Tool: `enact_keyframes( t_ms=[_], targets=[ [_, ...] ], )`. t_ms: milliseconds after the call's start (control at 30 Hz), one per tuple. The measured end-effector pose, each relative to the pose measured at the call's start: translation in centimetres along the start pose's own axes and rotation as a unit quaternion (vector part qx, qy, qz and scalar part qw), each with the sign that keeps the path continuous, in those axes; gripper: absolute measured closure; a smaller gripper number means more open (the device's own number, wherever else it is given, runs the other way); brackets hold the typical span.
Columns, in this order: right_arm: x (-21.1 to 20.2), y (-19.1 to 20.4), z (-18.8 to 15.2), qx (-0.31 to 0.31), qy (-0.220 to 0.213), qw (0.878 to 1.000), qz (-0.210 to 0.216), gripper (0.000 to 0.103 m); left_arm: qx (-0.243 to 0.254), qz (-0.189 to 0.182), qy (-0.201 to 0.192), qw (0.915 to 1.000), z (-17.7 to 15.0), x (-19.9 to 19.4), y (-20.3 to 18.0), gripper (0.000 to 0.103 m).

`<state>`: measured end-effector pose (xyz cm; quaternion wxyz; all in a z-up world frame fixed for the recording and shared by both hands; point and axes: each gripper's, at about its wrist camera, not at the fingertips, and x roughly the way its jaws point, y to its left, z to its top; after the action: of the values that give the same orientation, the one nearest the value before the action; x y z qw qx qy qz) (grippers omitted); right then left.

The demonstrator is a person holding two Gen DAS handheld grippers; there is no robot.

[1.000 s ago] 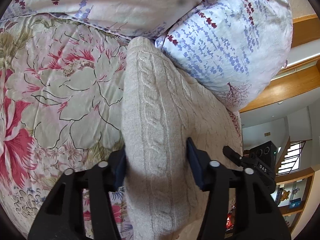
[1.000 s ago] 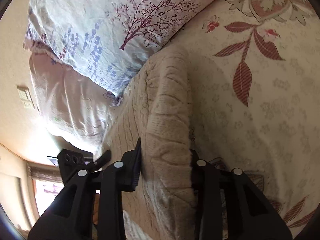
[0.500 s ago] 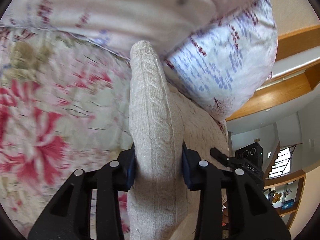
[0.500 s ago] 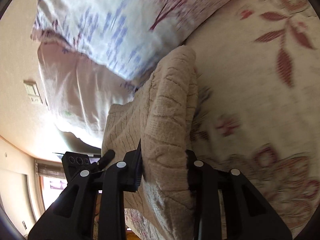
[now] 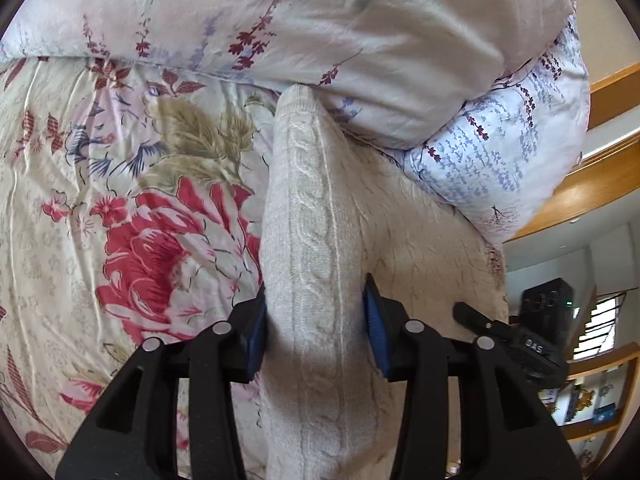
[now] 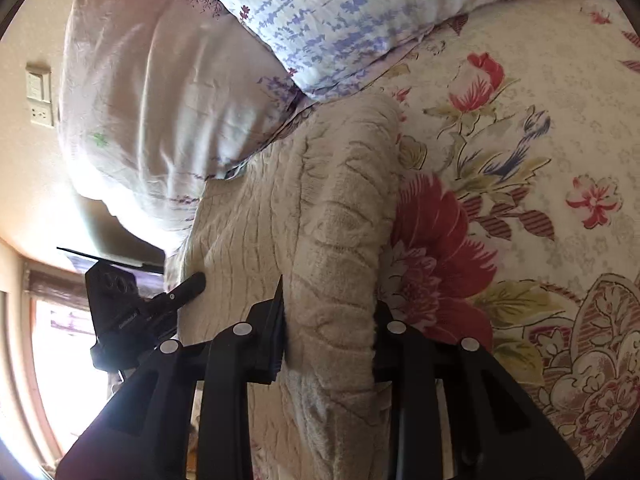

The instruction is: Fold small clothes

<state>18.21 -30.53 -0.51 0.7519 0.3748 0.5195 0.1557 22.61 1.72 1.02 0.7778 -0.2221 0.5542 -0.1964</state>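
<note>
1. Two pillows (image 5: pixel 400 40) sit at twelve o'clock on a floral bedspread (image 5: pixel 120 220); wooden beams at three. The left gripper (image 5: pixel 314 332), jaws opening, pads pressing, holds the cream cable-knit sweater (image 5: pixel 312 240).
2. One wall switch (image 6: pixel 39 98) at nine o'clock. The right gripper (image 6: pixel 330 332) clamps the sweater's bunched fold, centre.

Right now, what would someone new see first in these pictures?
Probably the cream cable-knit sweater, bunched up in the middle with the left gripper and the right gripper each around a fold; the left jaws are opening. Under it lies a bedspread with big red flowers, and pillows sit behind.
</note>
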Motion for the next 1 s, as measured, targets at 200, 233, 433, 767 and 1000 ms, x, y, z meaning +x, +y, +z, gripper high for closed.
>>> enact_keyframes(
  t_ms=[200, 233, 433, 767, 1000],
  targets=[
    [0.2, 3.2, 0.7, -0.067, -0.028, 0.995, -0.062, 0.075, 0.020, 0.016, -0.032, 0.9992, -1.1, -0.4, -1.3, 0.063],
    [0.4, 3.8, 1.1, -0.074, -0.032, 0.995, -0.064, 0.075, 0.023, 0.013, -0.043, 0.9987, -1.7, -0.7, -1.1, 0.063],
    [1.8, 1.9, 1.8, -0.041, -0.006, 0.996, -0.074, 0.063, 0.027, 0.030, -0.057, 0.9976, -1.6, -0.6, -0.7, 0.059],
    [-5.5, 6.4, -1.6, -0.146, -0.103, 0.981, -0.077, 0.043, 0.149, 0.048, -0.116, 0.9809, -4.9, -6.8, -6.3, 0.046],
    [-0.8, 6.0, -3.9, -0.171, -0.039, 0.974, -0.143, 0.043, 0.168, 0.085, -0.065, 0.9800, -6.6, -2.7, -6.8, 0.045]
  ],
)
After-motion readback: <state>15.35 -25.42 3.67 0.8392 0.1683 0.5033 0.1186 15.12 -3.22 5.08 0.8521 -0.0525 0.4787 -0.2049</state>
